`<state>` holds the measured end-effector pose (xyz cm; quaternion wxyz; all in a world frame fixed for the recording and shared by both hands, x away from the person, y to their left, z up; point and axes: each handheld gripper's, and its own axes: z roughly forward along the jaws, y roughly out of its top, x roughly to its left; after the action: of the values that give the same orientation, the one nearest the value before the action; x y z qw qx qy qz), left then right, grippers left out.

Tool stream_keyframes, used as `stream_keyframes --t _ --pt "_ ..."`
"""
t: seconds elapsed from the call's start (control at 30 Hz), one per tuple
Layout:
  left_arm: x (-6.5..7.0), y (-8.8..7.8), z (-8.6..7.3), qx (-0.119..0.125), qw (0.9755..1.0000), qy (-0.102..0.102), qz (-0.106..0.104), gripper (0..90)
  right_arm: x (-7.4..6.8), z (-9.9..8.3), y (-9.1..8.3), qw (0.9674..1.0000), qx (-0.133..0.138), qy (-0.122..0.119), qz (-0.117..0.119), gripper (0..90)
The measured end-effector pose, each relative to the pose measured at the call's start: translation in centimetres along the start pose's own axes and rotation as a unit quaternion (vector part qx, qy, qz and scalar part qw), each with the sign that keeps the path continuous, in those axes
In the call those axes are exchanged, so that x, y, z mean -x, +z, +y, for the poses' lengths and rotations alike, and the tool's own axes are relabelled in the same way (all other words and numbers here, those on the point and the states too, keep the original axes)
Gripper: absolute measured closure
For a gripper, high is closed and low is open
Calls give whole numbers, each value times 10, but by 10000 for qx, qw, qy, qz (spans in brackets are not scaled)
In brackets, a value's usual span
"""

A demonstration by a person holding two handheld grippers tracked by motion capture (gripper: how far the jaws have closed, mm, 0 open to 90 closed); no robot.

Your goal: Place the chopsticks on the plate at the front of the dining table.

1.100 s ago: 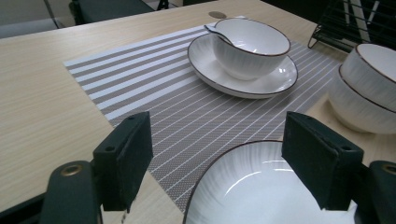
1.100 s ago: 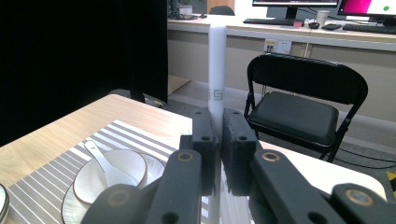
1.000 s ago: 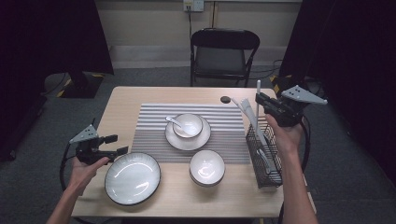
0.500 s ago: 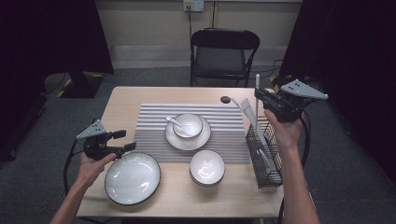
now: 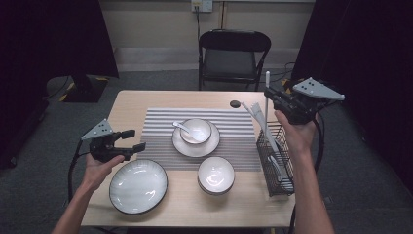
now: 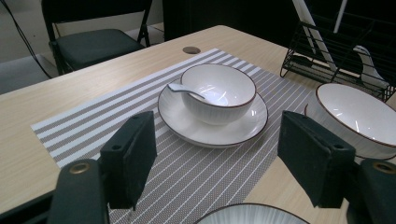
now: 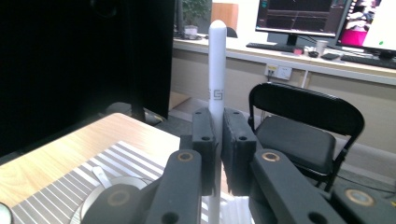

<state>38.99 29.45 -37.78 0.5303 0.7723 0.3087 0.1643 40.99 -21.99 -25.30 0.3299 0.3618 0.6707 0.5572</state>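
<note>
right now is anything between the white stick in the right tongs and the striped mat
Nothing visible. The white stick stands upright in the shut right tongs, above the wire rack; the way to the striped mat looks open.

**One small mark on the white handle**

A short dark printed mark sits on the white handle (image 7: 217, 70), about midway up the part that rises above the jaws in the right gripper view. It looks like two blocky characters, perhaps "EG" or "ES"; which of them cannot be told. The monitors (image 7: 301, 16) on the desk behind show bright windows, but their writing is too small to read.
</note>
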Motion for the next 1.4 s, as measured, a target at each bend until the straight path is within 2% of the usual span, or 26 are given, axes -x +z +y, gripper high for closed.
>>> stream_keyframes --t 0.07,0.17,0.37,0.63,0.77,0.87,1.0,1.13,1.17,1.27,1.33,1.4 --pt "1 2 2 25 10000 -42 -61 283 -2 2 1 10000 -8 -73 25 851" --pt "5 6 5 -31 9999 15 -111 287 -7 3 4 9999 -30 -80 116 851" --pt "13 14 8 28 9994 -1 -340 307 -17 -5 14 9991 -37 79 409 851" --pt "19 20 6 19 9990 81 -431 320 -30 -15 27 9975 -32 238 670 851" --pt "20 22 7 142 9985 -26 -521 322 -37 -17 33 9963 -13 298 808 851" --pt "23 24 12 129 9987 104 -482 322 -44 -17 38 9953 -13 317 920 851" --pt "27 27 18 120 9980 169 -596 329 -51 -17 44 9942 -6 326 1027 851" --pt "32 32 20 68 9971 118 -743 351 -58 -17 51 9928 2 346 1148 851" --pt "33 33 20 30 9971 162 -744 357 -60 -16 53 9925 36 352 1168 851" --pt "35 37 21 8 9959 113 -893 360 -65 -15 57 9910 124 392 1273 851" --pt "37 39 23 10 9955 117 -937 358 -68 -14 61 9902 143 404 1327 851" --pt "36 40 24 124 9951 60 -979 368 -72 -12 65 9897 142 397 1370 852"
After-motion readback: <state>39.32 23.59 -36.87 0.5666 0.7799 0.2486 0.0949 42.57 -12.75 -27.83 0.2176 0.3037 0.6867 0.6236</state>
